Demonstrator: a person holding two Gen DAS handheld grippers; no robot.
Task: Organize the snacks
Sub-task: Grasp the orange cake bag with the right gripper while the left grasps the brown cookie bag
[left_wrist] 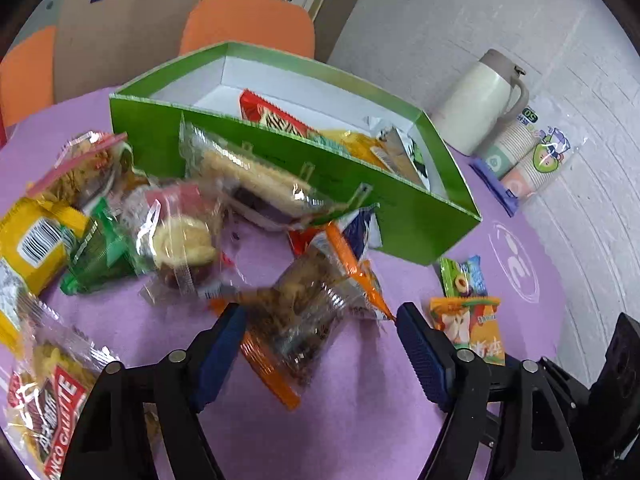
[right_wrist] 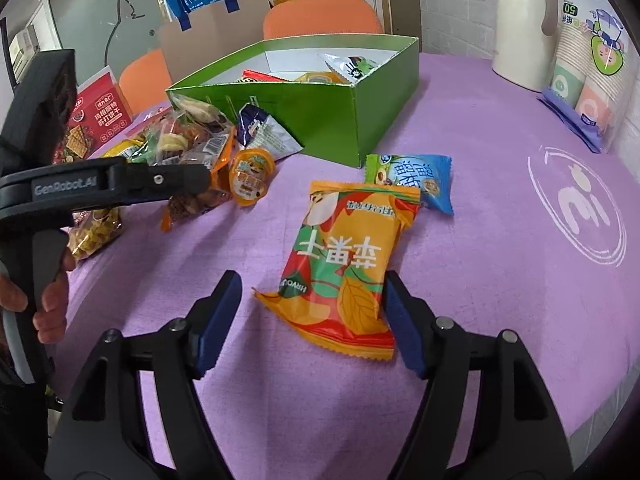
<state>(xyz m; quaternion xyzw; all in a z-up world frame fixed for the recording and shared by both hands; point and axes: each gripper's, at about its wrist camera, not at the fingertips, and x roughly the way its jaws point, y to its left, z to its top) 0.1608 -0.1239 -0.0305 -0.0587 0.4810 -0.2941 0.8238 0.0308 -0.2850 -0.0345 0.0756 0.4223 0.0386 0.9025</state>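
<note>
— Blue-padded fingers point(right_wrist: 218, 320) fill the bottom of the right wrist view; what sits between them?

— The orange apple-print packet point(right_wrist: 344, 268). The right gripper point(right_wrist: 310, 320) is spread wide and holds nothing. The packet's lower end lies between the pads, toward the right one, which looks touching or just beside its edge.

— And its long axis?

— It runs from the lower centre of the frame up toward the green box point(right_wrist: 332, 100) at upper centre, tilted a little. So the jaws stand across its narrow width, which I judge is the way to close on it.

— Is the left tool nearer anything?

— In the left wrist view the left gripper point(left_wrist: 320, 340) is also wide open, empty, with a clear orange-edged wrapper point(left_wrist: 298, 320) lying between its fingers, nearer the left pad. That wrapper slants from the lower middle up to the right.

— Which arm for the apple packet?

— The right, I'd say; from the left it shows only beyond the right finger at lower right. The box holds a few packets already, and a blue-green packet point(right_wrist: 416, 180) lies just beyond the orange one on the purple cloth point(right_wrist: 480, 280).
</note>
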